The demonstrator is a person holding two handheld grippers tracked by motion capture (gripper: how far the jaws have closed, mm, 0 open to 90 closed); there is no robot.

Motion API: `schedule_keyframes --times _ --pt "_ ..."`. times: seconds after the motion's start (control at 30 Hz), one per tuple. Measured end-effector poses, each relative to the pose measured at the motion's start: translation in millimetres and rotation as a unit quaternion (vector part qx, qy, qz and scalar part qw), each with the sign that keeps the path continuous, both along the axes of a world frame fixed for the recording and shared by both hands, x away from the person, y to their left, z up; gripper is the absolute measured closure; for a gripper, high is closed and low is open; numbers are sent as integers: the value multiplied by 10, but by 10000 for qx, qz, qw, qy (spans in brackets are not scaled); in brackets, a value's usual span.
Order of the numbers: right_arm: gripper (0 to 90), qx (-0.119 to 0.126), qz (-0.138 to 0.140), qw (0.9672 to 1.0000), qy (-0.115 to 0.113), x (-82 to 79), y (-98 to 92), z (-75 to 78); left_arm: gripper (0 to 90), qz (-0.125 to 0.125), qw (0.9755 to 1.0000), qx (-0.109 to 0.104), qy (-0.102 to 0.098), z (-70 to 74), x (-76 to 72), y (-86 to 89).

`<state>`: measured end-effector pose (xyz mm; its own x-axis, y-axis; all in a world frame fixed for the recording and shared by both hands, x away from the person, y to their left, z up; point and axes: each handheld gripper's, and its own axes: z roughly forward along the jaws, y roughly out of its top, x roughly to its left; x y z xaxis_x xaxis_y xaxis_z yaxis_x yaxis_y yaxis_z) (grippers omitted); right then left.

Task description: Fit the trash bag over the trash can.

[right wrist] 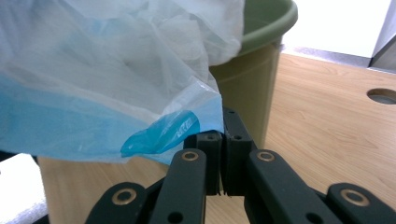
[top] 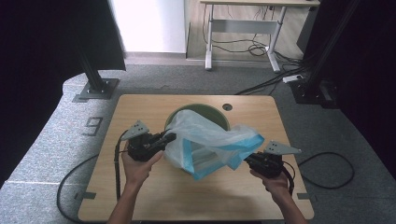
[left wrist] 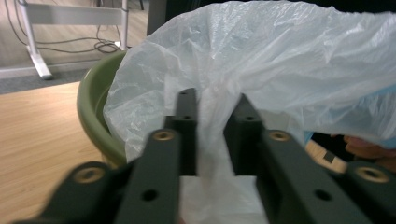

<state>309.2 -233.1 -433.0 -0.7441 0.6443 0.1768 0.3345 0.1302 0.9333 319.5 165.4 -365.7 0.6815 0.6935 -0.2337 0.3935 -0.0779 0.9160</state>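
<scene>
Both grippers, left (left wrist: 212,135) and right (right wrist: 223,161), are clamping the translucent blue-edged plastic bag (top: 210,140); lining the round green bin (top: 219,114) is remaining, bag not yet over rim.

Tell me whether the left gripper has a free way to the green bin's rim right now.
Probably not. The left gripper is shut on the plastic bag, and the film drapes over the near side of the green bin. Only the far rim is bare, so it would have to let go first.

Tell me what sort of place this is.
Likely a lab or recording workspace, not a home: dark curtains hang from metal stands, cables run over grey carpet, and a height-adjustable desk stands behind the wooden table.
</scene>
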Motion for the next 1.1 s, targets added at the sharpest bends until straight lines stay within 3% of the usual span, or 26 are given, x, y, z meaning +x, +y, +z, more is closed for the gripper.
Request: schedule_keyframes --times 0.13,0.43,0.5,0.6,0.73,0.93,1.1 --pt "871 -16 -70 10000 -28 26 -39 -44 882 110 9999 6 54 27 71 -36" --pt "870 50 -69 9999 -104 29 -86 -68 891 246 9994 -36 236 26 153 -15" --pt "815 56 -19 9999 -108 33 -83 -82 892 271 9993 -24 262 19 160 6" --pt "639 -63 36 9998 -172 5 -80 -114 892 311 9991 -59 299 -2 166 42" --pt "501 -190 -129 9995 -203 -112 -183 -193 892 342 9989 -87 324 -27 153 104" --pt "468 -154 -539 9984 -86 -190 -494 -240 891 383 9987 -110 315 -26 142 142" --pt "436 -57 -496 9983 -292 -294 -506 -45 891 391 9986 -83 344 -15 160 106"
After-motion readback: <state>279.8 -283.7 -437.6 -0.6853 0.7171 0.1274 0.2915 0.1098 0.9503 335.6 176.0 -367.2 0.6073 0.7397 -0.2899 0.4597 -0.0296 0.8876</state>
